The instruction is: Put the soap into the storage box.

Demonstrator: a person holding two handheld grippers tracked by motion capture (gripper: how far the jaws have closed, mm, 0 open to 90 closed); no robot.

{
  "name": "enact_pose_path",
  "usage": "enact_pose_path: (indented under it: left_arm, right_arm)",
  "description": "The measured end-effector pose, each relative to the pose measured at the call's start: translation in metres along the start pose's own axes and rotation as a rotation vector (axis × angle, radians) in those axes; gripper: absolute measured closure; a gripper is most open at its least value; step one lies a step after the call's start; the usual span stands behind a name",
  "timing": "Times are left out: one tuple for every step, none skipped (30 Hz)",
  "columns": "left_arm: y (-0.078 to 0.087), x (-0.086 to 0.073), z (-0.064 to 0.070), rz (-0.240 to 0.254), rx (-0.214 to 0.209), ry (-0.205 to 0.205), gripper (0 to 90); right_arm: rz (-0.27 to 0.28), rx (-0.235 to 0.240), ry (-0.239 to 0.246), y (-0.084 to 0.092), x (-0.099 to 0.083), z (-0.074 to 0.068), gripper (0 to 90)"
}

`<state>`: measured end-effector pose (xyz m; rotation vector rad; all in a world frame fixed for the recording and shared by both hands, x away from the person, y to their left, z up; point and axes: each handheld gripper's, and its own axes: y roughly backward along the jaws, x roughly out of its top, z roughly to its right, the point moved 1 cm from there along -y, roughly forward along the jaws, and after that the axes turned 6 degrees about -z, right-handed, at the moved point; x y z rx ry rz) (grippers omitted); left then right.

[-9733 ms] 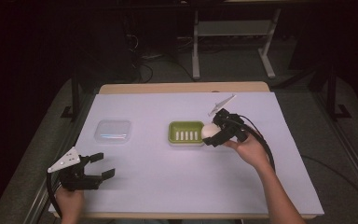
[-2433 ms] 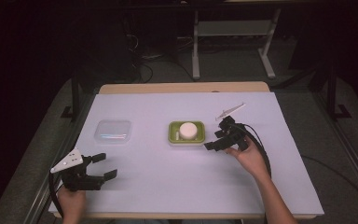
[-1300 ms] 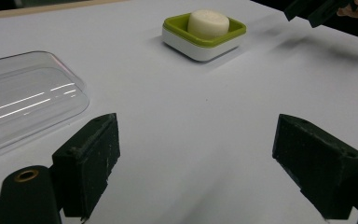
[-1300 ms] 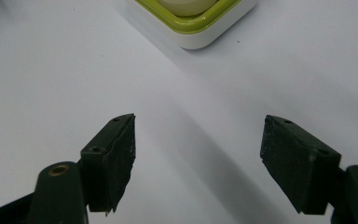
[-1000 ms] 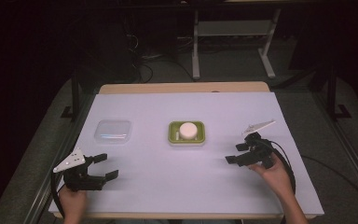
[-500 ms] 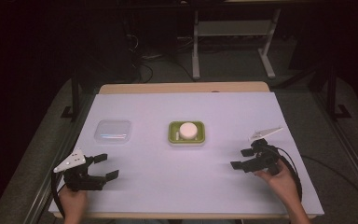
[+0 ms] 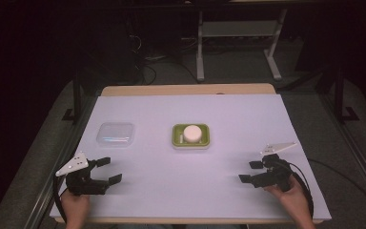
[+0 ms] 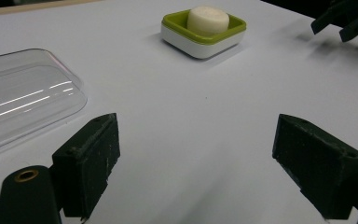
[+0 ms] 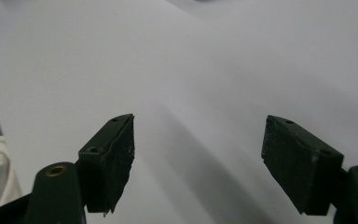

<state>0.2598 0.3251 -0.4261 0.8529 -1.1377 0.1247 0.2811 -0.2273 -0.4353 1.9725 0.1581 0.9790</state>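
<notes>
Round white soap (image 7: 191, 132) sitting in a green and white square dish (image 7: 191, 141) mid-table, clear plastic lid (image 7: 116, 134) well to its left, left gripper (image 7: 108, 171) and right gripper (image 7: 249, 171) near the front edge, both spread wide, holding nothing

Black grippers (image 7: 106, 171) with blocky fingers (image 8: 91, 163), brass screws, grey triangular plates, black cables.

Looks like a lab/recording setup, not a home: wooden table (image 7: 186, 89) w/ white sheet (image 7: 190, 191) over it, dark surroundings, grey floor, loose cables (image 7: 145, 59) and a metal stand frame (image 7: 238, 36) behind.
</notes>
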Motion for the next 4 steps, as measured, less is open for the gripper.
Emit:
enact_pose_path:
  left_arm:
    - [0.0002, 0.0, -0.0001, 0.001, 0.0, -0.001, 14.5]
    - [0.0004, 0.0001, -0.0004, 0.002, -0.001, -0.001, 14.5]
    - [0.0007, 0.0001, -0.0005, 0.002, -0.001, -0.001, 14.5]
    - [0.0008, 0.0001, -0.0007, 0.001, -0.001, -0.001, 14.4]
  right_arm:
    - [-0.007, 0.007, -0.001, 0.0004, -0.0021, -0.0026, 24.7]
    - [-0.008, -0.003, 0.022, 0.0014, -0.0038, -0.0047, 24.7]
    - [-0.008, -0.013, 0.021, 0.0036, -0.0049, -0.009, 24.7]
    - [-0.003, -0.016, 0.031, 0.0047, -0.0049, -0.0104, 24.7]
